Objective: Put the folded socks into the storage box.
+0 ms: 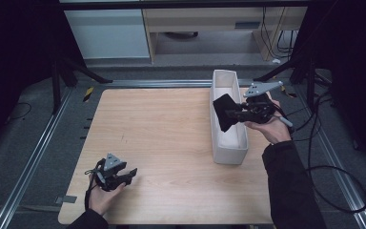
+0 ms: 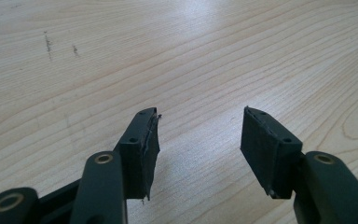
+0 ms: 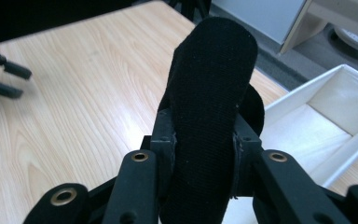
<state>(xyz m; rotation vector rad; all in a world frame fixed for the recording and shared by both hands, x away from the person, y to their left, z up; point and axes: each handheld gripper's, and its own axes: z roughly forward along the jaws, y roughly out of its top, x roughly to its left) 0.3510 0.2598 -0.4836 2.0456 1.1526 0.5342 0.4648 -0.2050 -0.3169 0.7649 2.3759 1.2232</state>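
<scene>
While the right gripper sits at the right of the high view, its two black jaws are pressed against a black, soft-looking fabric piece with a rounded top, pinching it from both sides. Seen from above, that dark cloth hangs over the left wall of a long white rectangular bin, which stands on the right part of the pale wooden table. From the right gripper view the fabric piece rises upright through the centre of the frame between the jaws, its fine woven texture plain to see, and the white bin lies at the right edge with its open interior showing. No brand, label or writing can be read on the cloth, the bin or the grippers.

At the lower left of the high view, the left gripper rests low by the near edge of the table, held in the person's left hand. Its own view shows the jaws spread apart with nothing between them, bare wood grain of the table beneath and a few small dark marks at the upper left. A dark sleeve covers the person's right forearm at the lower right of the high view.
</scene>
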